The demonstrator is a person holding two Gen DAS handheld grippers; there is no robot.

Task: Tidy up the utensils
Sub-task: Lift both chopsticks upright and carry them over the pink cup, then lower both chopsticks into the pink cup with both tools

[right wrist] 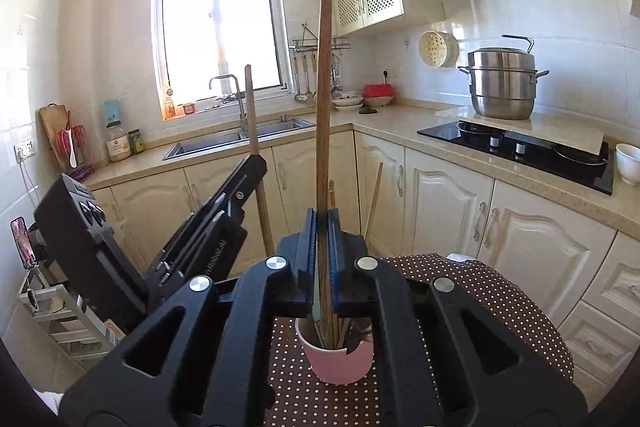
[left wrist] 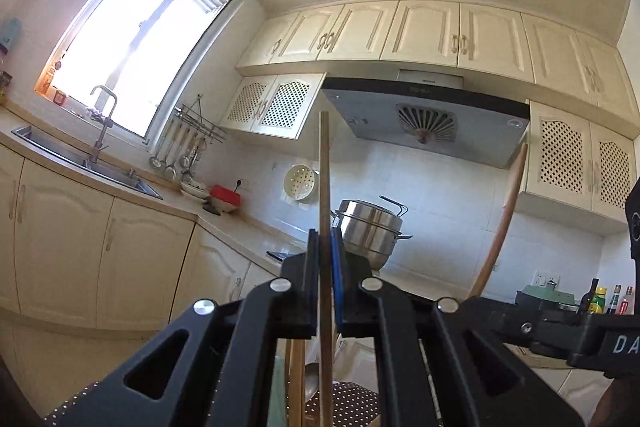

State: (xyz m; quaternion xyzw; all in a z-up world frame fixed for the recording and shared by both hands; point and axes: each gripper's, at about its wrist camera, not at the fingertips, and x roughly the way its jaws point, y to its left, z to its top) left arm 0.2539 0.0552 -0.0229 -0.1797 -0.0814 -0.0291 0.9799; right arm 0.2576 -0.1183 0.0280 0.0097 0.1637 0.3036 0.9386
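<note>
A pale pink cup [right wrist: 335, 361] is seen at the lower centre of the right wrist frame, set on a dark brown cloth with white polka dots [right wrist: 492, 295]. Brown wooden utensil handles [right wrist: 323, 131] are shown between blue-padded black gripper fingers [right wrist: 334, 247]. Cream cabinet doors [right wrist: 448, 199] and a black glass hob [right wrist: 520, 151] are seen at right.

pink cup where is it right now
In the right wrist view the pink cup sits low at centre on the dotted tablecloth, just under the right tool, with wooden utensils standing in it.
</note>
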